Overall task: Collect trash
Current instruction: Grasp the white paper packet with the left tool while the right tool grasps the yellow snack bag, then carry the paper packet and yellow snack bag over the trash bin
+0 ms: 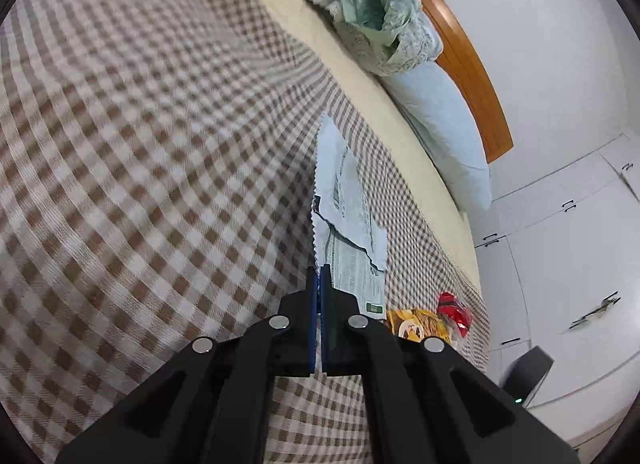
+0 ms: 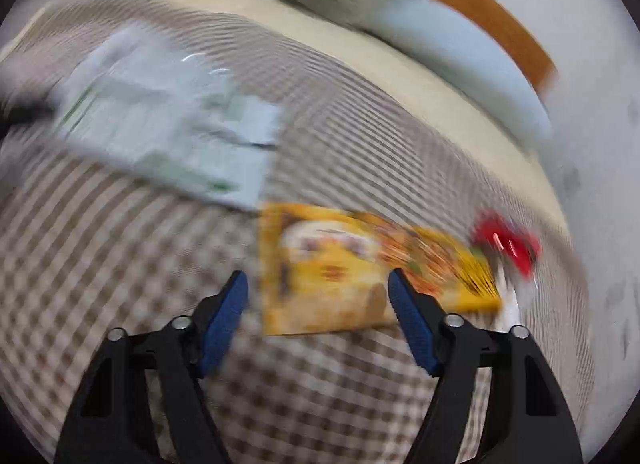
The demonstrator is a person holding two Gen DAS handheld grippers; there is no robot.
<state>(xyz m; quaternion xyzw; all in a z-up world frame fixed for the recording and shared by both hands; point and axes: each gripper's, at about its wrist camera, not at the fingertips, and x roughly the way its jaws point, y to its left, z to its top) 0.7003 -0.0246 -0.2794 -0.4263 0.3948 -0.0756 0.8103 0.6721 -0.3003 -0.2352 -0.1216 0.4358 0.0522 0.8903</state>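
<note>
Checked brown-and-cream bedspread [image 1: 140, 143] covers a bed, and the trash lies scattered on it. The left claw [image 1: 319, 276] is pinched fully shut on the edge of a pale blue-white torn plastic wrapper [image 1: 348, 199] printed with small text; the wrapper extends away from the blue pads across the cover. The right claw [image 2: 318, 284] hangs wide, gripping nothing, angled down over a yellow snack packet [image 2: 340, 268] that lies flat on the bedspread just beyond its blue fingertips [image 2: 400, 288]. A small red wrapper [image 2: 508, 244] sits just beside the packet's far corner. The right view is heavily blurred, so fine print and edges cannot be read. A pale blue pillow [image 1: 444, 131] and a crumpled green blanket [image 1: 360, 3] rest near the wooden headboard [image 1: 468, 63].

The step in hand appears to be taking the yellow packet with the right claw. To do it well, lower one pad onto the near edge of the packet and slide the other under it, closing on the film alone so that no bedspread fabric is gathered. Keep the left claw firmly closed so the thin wrapper does not slip out.
</note>
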